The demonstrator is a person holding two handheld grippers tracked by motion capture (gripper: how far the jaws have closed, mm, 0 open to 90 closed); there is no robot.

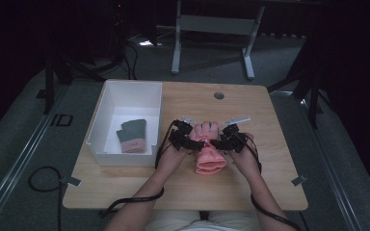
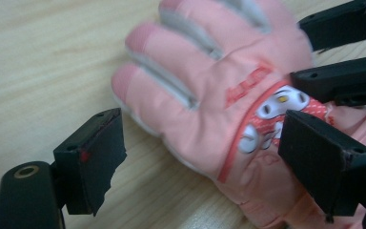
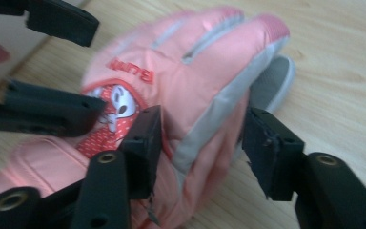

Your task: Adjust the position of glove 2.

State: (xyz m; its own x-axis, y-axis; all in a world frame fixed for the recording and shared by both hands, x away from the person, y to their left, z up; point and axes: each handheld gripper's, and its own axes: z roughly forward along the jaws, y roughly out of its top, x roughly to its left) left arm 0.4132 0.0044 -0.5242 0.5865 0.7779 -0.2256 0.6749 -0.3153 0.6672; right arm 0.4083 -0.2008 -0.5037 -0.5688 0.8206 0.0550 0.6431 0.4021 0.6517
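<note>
Pink glove [image 1: 209,154] lies flat on the table [image 1: 270,168], back side up, near the person's edge and roughly at the middle of the tabletop, its cuff toward the person and its fingers pointing away. Both forearms come in from the bottom of the high view and meet over it. The left gripper [image 1: 189,140] sits at the glove's left side; in the left gripper view its jaws stand spread, one pad over bare wood beside the little-finger edge and the other resting over the cartoon patch [image 2: 267,119] near the wrist, so the glove's side lies between them without being pinched. The right gripper [image 1: 226,141] comes in from the opposite side; in the right gripper view its jaws are also apart and straddle the glove's thumb-side edge, one pad against the back of the glove and the other just beside the grey palm fabric [image 3: 271,86], with no firm squeeze to be seen. Farther off and to the left stands a white bin [image 1: 107,103], well apart from the pink glove, holding a grey glove [image 1: 132,134] with a pink cuff.
</note>
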